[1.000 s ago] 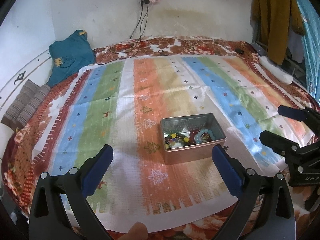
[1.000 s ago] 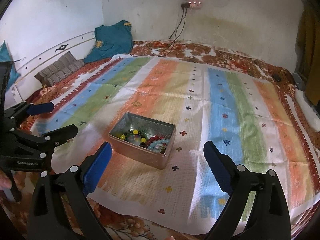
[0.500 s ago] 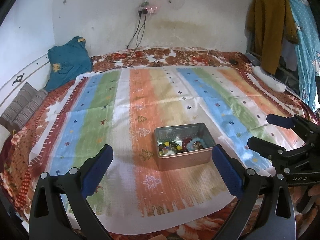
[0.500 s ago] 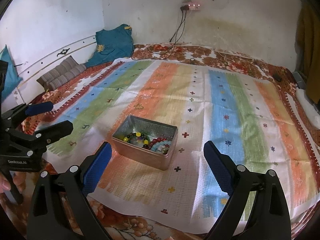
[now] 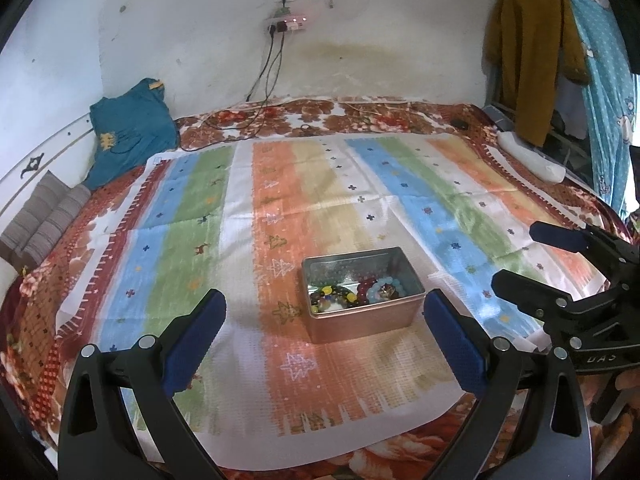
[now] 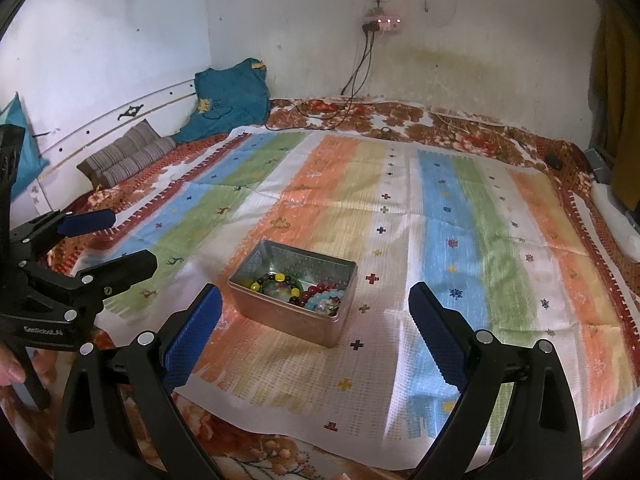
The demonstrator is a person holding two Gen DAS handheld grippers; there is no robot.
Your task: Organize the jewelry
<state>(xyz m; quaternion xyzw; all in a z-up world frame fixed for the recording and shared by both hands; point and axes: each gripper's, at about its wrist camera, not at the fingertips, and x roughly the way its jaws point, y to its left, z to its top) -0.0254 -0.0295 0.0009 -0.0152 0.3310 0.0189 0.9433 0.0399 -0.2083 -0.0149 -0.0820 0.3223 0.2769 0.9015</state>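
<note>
Striped cloth (image 5: 328,200) in orange, blue, green and white covers most of the bed (image 5: 360,116), and that is your whole working surface. Near its front edge sits an open metal tin (image 5: 362,320), with no lid in view. Inside the tin lies the jewelry: a dark bracelet with yellow beads (image 6: 276,282), a red bead bracelet (image 6: 318,290) and a pale blue bead bracelet (image 5: 386,286), all heaped together at one end and touching.

Your left gripper (image 5: 324,332) hovers low in front of the tin, its jaws spread wide and empty. Your right gripper (image 6: 316,328) hangs just right of it, jaws equally wide, nothing between them; the tin sits ahead in the gap of both views.

Judging by this, you have either barely begun or nearly finished: every piece you can see is already in the tin and nothing lies loose on the cloth. If sorting is meant, the tangled heap has yet to be separated.
</note>
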